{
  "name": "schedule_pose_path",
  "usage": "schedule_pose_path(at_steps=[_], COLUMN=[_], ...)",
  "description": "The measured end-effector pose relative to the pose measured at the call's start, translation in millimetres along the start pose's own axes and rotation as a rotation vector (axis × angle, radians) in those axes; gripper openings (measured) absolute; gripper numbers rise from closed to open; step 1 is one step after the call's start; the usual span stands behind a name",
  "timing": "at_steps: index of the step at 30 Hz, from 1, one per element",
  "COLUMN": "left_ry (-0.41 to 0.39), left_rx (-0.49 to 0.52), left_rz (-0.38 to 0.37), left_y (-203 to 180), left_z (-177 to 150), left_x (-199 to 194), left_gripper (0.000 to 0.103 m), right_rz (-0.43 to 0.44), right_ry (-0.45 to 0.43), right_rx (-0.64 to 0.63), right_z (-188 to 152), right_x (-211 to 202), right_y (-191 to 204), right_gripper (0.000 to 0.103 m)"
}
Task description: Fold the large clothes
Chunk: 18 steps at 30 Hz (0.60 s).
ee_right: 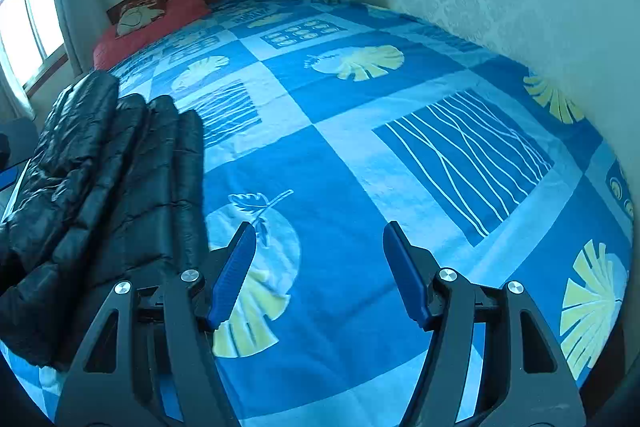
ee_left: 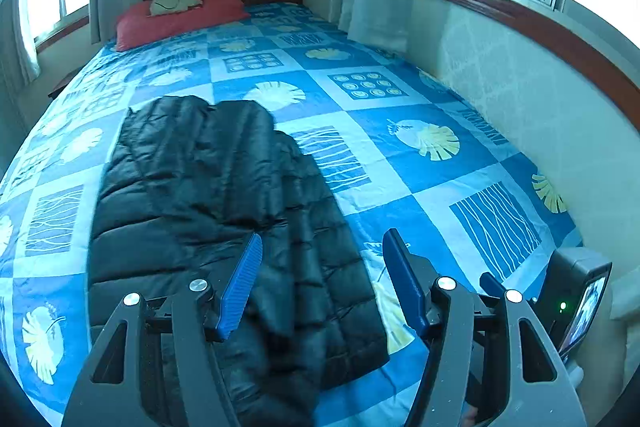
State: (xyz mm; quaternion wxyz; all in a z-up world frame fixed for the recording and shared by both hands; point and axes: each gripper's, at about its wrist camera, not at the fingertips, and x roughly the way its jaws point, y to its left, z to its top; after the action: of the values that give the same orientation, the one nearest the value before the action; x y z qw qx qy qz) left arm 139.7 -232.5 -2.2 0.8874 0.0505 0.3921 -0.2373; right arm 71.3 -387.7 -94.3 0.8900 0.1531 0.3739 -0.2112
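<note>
Black quilted puffer jacket (ee_left: 224, 211) lies folded lengthwise on blue patterned bed cover (ee_left: 400, 155). Left tongs (ee_left: 320, 251) spread above hem, right tongs (ee_right: 318, 243) spread beside jacket, both empty. Best pinch both hem corners evenly, fold toward collar.

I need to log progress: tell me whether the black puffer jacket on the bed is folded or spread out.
Folded, at least partly. The black puffer jacket lies as a narrow strip on the bedspread, layers overlapping lengthwise, no sleeves sticking out.

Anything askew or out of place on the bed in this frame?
Nothing stands out. The black puffer jacket lies folded lengthwise on the blue patterned bedspread, slightly rumpled. Both grippers, left and right, are open and empty.
</note>
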Motion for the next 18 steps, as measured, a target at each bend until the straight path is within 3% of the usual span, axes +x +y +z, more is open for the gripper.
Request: schedule_pose_path(at_steps=[8,15,18], left_ry=[-0.067,-0.06,-0.029], left_rx=[-0.027,-0.105,-0.149], left_rz=[0.108,0.277,0.313], left_y=[59,152,185], left_z=[-7,-26,-37], left_x=[-29,-29,-20], left_gripper=[0.062,0.062,0.062], right_rz=[0.03,0.083,0.155], right_ry=[-0.027,-0.044,-0.031], right_rx=[-0.057,-0.109,-0.089], right_z=[6,17,26], right_x=[-17,-26,-28], right_y=[35,77,91], right_gripper=[0.066,0.066,0.068])
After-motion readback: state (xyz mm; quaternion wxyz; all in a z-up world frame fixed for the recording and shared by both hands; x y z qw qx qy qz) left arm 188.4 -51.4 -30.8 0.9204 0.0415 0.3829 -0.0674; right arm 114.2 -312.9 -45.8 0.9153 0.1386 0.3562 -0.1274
